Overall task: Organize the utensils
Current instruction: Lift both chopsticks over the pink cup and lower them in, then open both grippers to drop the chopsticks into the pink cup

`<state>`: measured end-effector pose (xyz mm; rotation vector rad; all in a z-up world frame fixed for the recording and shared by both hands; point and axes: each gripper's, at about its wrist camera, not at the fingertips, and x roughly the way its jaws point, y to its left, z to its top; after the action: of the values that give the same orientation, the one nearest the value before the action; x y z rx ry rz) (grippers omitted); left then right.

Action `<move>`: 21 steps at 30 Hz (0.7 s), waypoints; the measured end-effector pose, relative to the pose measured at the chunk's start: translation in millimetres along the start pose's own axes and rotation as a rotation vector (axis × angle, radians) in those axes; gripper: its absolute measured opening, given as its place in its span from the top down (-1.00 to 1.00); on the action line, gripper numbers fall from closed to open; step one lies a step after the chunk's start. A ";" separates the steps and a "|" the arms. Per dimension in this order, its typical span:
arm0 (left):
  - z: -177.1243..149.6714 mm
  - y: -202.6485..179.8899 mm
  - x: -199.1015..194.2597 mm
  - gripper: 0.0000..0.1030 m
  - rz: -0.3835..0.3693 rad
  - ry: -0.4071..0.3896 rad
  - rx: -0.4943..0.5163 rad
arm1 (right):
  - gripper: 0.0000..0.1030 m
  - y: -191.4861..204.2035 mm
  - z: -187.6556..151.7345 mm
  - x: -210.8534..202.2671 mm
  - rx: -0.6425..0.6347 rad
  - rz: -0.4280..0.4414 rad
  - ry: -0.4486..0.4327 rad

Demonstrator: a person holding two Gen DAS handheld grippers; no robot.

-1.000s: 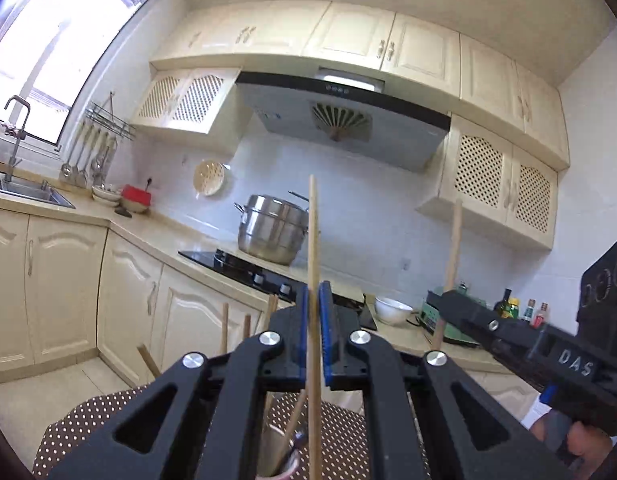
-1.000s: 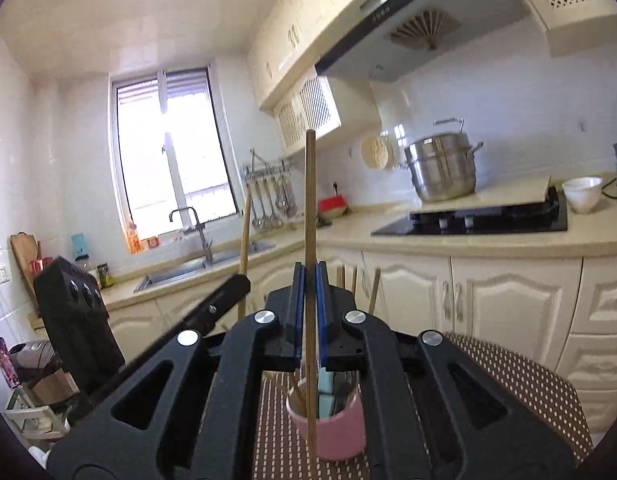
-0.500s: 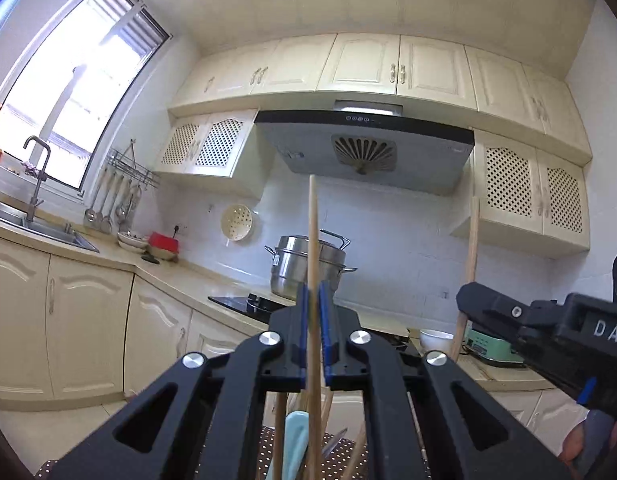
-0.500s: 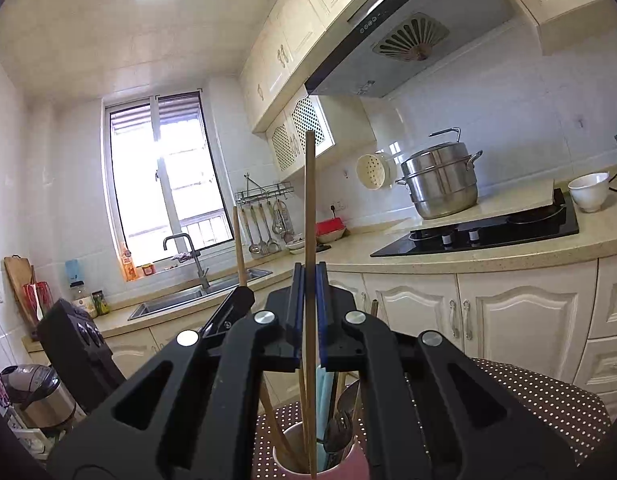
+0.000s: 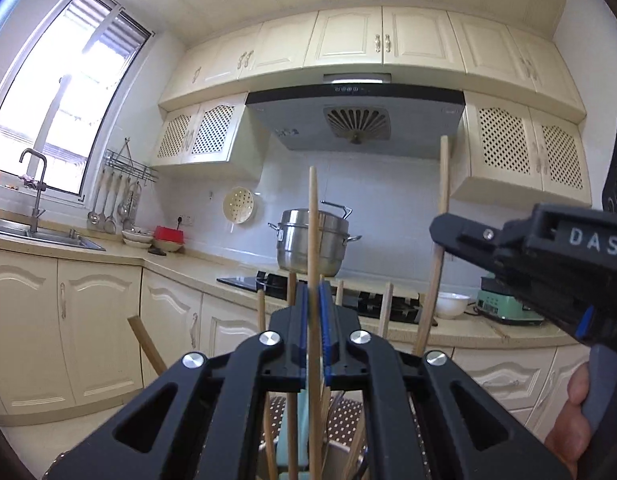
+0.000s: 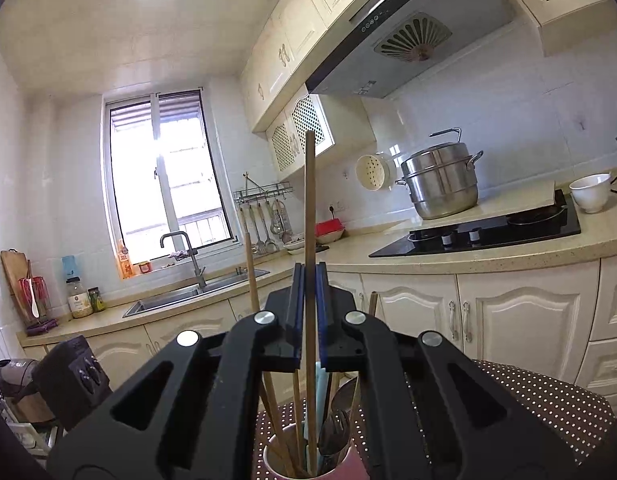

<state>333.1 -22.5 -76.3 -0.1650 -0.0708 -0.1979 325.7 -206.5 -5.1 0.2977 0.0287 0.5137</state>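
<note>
Each gripper clamps one upright chopstick: left gripper (image 5: 315, 312) on chopstick (image 5: 313, 236), right gripper (image 6: 309, 300) on chopstick (image 6: 309, 208) — lower ends at 6 o'clock, over the pink cup (image 6: 348, 470) of utensils on the dotted cloth (image 6: 540, 396).

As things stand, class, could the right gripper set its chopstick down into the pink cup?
Probably yes. The right gripper is shut on a wooden chopstick held upright, whose lower end already reaches into the pink cup. The cup is crowded with other utensils, but nothing covers its mouth.
</note>
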 end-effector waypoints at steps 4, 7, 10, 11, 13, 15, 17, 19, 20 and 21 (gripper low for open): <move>-6.9 4.3 -9.8 0.88 0.007 0.054 0.016 | 0.89 5.9 -7.3 1.5 -0.024 0.001 0.006; -12.3 7.2 -17.0 0.88 0.010 0.095 0.040 | 0.89 8.5 -12.7 5.4 -0.034 -0.003 0.022; -14.7 12.1 -24.7 0.88 0.000 0.124 0.016 | 0.89 11.5 -20.5 9.9 -0.047 -0.013 0.047; -15.0 13.3 -26.7 0.88 -0.008 0.132 0.010 | 0.88 12.9 -24.3 11.2 -0.055 -0.017 0.058; -15.6 14.0 -28.1 0.88 -0.015 0.145 0.005 | 0.88 14.6 -29.9 12.5 -0.060 -0.023 0.074; -16.3 14.7 -28.2 0.88 -0.017 0.166 0.002 | 0.88 15.5 -34.3 14.0 -0.064 -0.030 0.090; -16.4 16.6 -30.0 0.87 -0.022 0.176 -0.003 | 0.88 16.4 -38.1 14.8 -0.069 -0.037 0.104; -15.6 17.9 -32.1 0.86 -0.021 0.180 -0.007 | 0.88 17.5 -40.3 15.3 -0.075 -0.041 0.117; -14.9 18.4 -33.4 0.73 -0.024 0.182 -0.012 | 0.88 17.8 -41.4 15.5 -0.077 -0.042 0.122; -14.3 20.1 -35.2 0.51 -0.025 0.184 -0.019 | 0.88 18.4 -42.7 16.1 -0.079 -0.044 0.129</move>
<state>303.5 1.1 -96.6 -0.1643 0.1124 -0.2379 326.5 -171.7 -39.8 0.1861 0.1392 0.4886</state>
